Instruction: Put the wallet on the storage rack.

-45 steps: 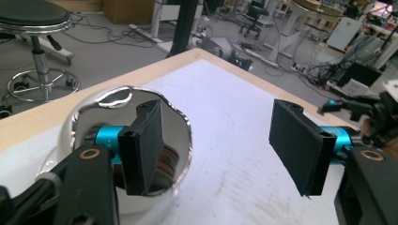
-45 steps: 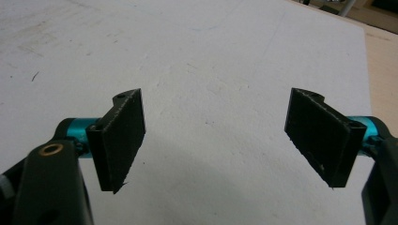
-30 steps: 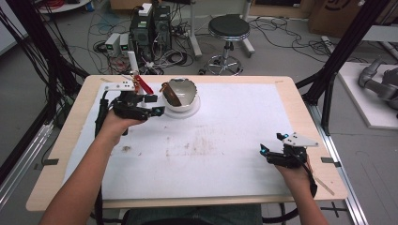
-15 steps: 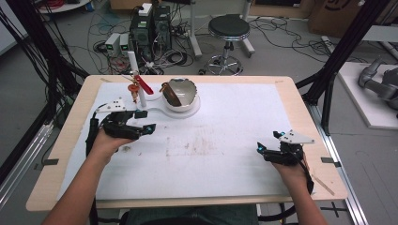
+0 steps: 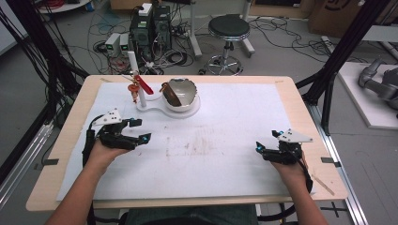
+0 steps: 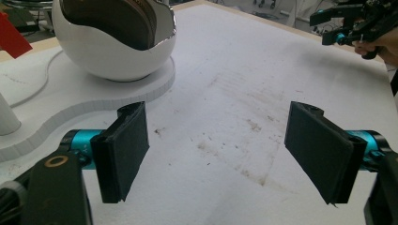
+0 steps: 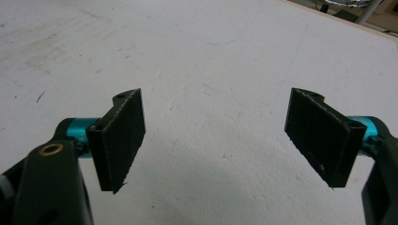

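White foam sheeting (image 5: pixel 225 140) covers our wooden table (image 5: pixel 70 154), smudged brown near its middle, and we read the scene from its left edge across. Our left gripper (image 5: pixel 141 131) sits low over the sheet in the left hand (image 5: pixel 101 152), pointing toward the table's middle; its jaws have just been opening and now stand wide apart with nothing between them, only stained foam showing in the gap in the left gripper view. Just beyond it, toward the far edge, we see a thin white post (image 5: pixel 133 77) rising from a flat white base (image 5: pixel 159 108), with a small red piece (image 5: pixel 142 86) fixed partway up the post. On the wider end of that same base rests the white bowl (image 5: pixel 180 96), an egg-shaped shell with a cut-away opening and a dark brown, shiny inside; in the left gripper view it looms at the top left, near the left jaw yet clear of it. Bare foam follows across the middle of the table. Well apart, near the right edge, our right gripper (image 5: pixel 259 149) rests low over the sheet in the right hand (image 5: pixel 288 171), aimed back toward the centre. Its jaws too stand wide and hold nothing, with plain white foam between the black pads (image 7: pixel 122 140).
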The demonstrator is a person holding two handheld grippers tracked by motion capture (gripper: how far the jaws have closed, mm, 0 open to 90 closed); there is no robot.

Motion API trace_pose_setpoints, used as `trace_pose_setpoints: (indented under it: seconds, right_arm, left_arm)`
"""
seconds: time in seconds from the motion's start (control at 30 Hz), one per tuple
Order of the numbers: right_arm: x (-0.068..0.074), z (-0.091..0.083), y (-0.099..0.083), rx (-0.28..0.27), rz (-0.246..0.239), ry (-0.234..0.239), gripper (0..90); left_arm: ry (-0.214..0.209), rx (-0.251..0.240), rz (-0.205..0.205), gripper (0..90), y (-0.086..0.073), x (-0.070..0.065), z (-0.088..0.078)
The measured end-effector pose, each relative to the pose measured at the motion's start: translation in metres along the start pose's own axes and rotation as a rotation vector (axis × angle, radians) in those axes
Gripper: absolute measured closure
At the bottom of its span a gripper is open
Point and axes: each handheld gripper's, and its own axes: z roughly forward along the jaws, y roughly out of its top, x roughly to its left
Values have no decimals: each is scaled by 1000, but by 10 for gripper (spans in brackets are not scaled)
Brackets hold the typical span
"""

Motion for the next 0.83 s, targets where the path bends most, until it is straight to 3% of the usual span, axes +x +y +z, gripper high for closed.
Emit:
trace_pose_setpoints:
  seconds: [0.33, 0.83]
  right_arm:
    - [1, 0, 0, 8, -2, -4, 207]
    - [0, 0, -1, 6, -2, -5, 206]
  left_arm:
    - [22, 21, 31, 220, -2, 1, 0]
    - [20, 19, 20, 220, -3, 2, 1]
